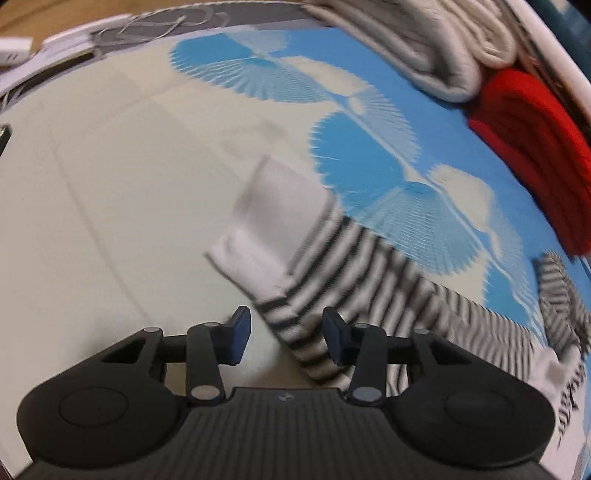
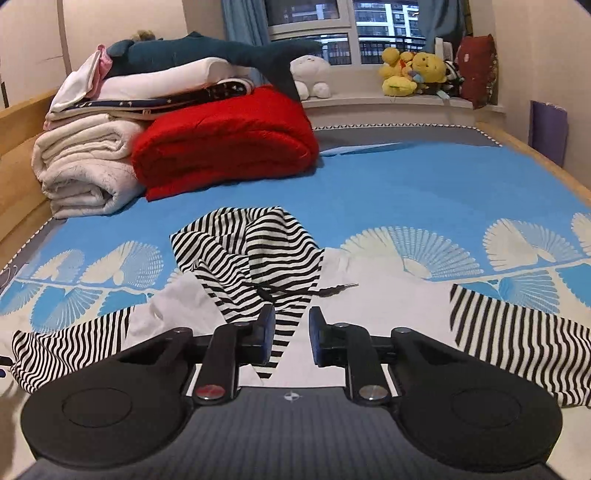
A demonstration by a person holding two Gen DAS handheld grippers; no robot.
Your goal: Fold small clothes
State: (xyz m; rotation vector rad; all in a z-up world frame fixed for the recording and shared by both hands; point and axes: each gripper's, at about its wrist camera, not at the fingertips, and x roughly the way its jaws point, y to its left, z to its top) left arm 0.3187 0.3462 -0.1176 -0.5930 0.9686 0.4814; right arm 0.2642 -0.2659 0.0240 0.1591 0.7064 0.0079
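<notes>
At lower centre of both views, left gripper [image 1: 286,339] and right gripper [image 2: 291,338] stand half-open around striped garment [image 2: 258,258], neither pinching it.

My left tongs' camera looks steeply down, close over the bedsheet [image 1: 110,184] and striped garment [image 1: 332,258]. My right one sits low, facing along the bed toward the window [image 2: 347,29]. Both share the garment and red blanket [image 2: 229,140].

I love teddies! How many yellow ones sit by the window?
3 that I can make out: one at the left, one lying low, one at the right; more may hide behind.
</notes>
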